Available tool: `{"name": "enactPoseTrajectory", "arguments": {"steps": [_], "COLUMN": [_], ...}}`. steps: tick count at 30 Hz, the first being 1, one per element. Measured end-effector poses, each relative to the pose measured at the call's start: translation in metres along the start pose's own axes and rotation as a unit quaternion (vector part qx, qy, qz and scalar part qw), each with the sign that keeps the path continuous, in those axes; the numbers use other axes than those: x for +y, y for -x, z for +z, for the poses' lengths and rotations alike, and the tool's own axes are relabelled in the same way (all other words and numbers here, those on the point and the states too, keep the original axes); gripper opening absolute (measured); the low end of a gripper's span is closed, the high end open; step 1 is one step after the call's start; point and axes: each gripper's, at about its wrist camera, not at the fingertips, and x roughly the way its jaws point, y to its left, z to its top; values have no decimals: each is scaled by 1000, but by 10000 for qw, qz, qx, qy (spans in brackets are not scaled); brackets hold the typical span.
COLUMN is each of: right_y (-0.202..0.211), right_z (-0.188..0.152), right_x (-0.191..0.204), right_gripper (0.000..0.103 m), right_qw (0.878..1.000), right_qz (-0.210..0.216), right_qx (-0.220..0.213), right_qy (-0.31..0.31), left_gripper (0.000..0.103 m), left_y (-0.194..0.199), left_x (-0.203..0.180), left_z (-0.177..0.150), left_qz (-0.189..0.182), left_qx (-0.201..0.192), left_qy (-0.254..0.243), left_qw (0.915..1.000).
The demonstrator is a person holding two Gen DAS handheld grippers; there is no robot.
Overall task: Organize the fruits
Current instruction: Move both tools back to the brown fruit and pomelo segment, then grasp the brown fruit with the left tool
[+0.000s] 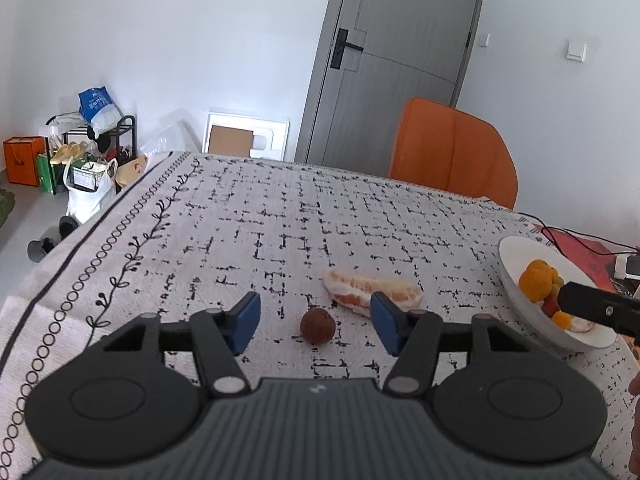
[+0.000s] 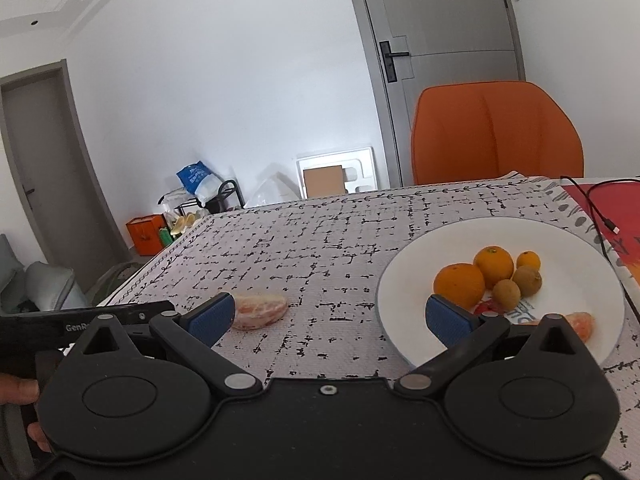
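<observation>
Roughly, per item —
lychee (image 1: 317, 325): on table, between left tool's spread fingers, untouched
peeled segment (image 1: 372, 291): just beyond lychee
plate (image 2: 408, 280): right of lychee; holds oranges (image 2: 459, 285), small brown fruits, another segment
left tool (image 1: 315, 322): released, empty
right tool (image 2: 329, 318): released, empty, beside plate
table (image 1: 280, 220): patterned cloth

- Bench (image 1: 280, 216) covered in a white woven cloth with a black broken-grid print and a vine border.
- Small round brown fruit (image 1: 317, 326) lying on the cloth.
- Peeled orange citrus segment (image 1: 370, 293) just beyond it.
- White round ceramic plate (image 2: 424, 248) holding fruit, to the right.
- Red printed mat (image 2: 612, 204) under a black cable (image 2: 596, 206) at the far right corner.
</observation>
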Motion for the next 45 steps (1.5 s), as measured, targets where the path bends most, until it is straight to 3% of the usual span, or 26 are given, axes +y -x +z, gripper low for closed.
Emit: {"name": "enactPoseTrajectory", "arguments": {"steps": [14, 15, 17, 19, 23, 45], "right_y": [-17, -18, -21, -25, -35, -97], "right_z": [-2, -2, -2, -1, 0, -7], "right_x": [5, 7, 11, 17, 28, 59], "right_gripper": [102, 102, 100, 96, 88, 88], "right_qw": [9999, 9998, 9997, 9994, 9985, 9918], "right_qz": [106, 113, 119, 173, 284, 661], "right_qx": [132, 149, 196, 238, 351, 1059], "right_qy": [8, 28, 125, 202, 302, 257], "left_gripper": [43, 41, 25, 21, 21, 21], "left_y": [-25, -28, -32, -32, -26, -3], "left_x": [-3, -3, -2, -1, 4, 56], "left_z": [-9, -10, -11, -11, -7, 1], "left_qz": [-1, 13, 2, 8, 71, 339], "left_qx": [248, 281, 347, 319, 220, 28], "left_qy": [-34, -50, -60, -56, 1, 385], "left_qw": [9997, 9996, 9994, 9995, 9997, 9987]}}
